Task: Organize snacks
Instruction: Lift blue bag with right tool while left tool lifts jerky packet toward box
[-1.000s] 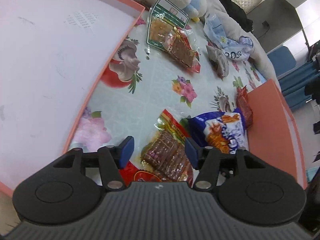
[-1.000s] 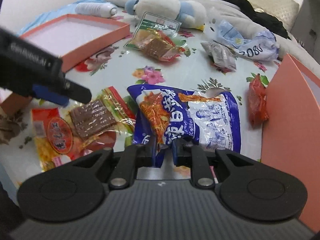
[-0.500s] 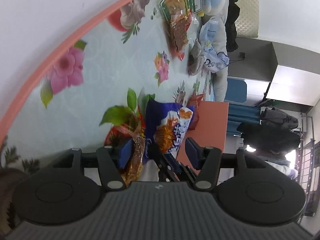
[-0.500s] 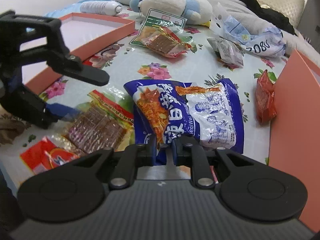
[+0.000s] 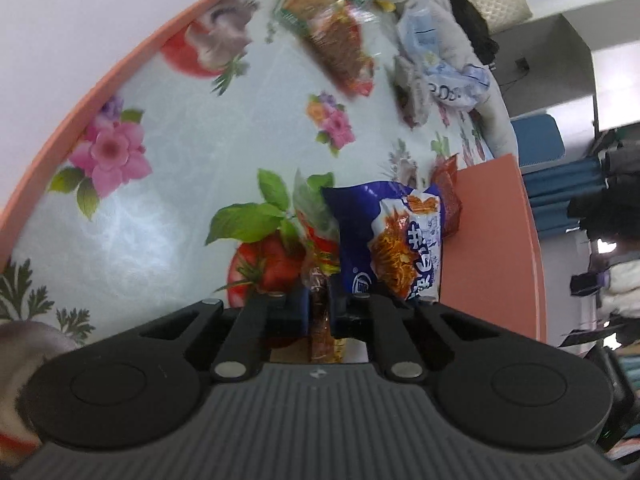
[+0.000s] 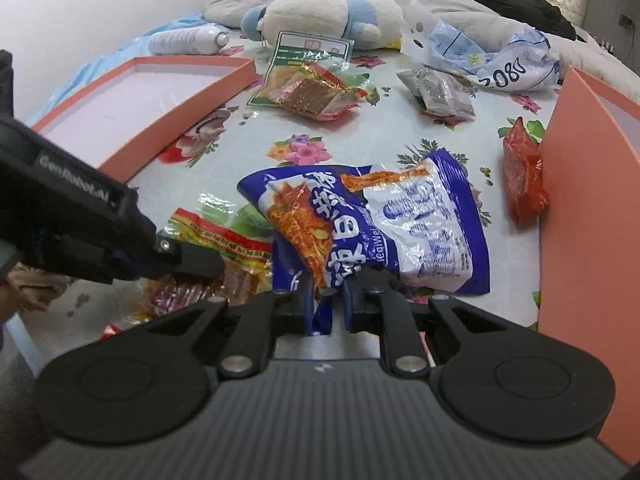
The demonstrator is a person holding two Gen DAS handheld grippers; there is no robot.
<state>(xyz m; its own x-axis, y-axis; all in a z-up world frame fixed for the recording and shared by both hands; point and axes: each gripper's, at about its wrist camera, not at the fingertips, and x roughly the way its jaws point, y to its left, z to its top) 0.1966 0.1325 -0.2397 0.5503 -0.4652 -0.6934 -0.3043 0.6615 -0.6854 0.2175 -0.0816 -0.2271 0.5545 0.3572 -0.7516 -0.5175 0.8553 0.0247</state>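
Note:
A red-and-yellow packet of brown snack slabs lies on the flowered cloth at the front left. My left gripper has its jaws closing on this packet, whose edge stands pinched upright between the pads. In the right wrist view the left gripper reaches in from the left onto the packet. Beside it lies a blue-and-white noodle bag. My right gripper is shut on the bag's near corner, which is bunched up between the pads. The same bag shows just right of the left gripper.
A shallow pink box lid sits at the left, and a tall pink box stands at the right with a small red packet against it. Farther back lie green-labelled snack packets, a grey packet, a crumpled plastic bag, a plush toy and a white can.
The left gripper's jaws went from wide apart to pinched on the red-and-yellow packet, and its view rolled and shifted. The right gripper stayed in place, shut on the blue bag.

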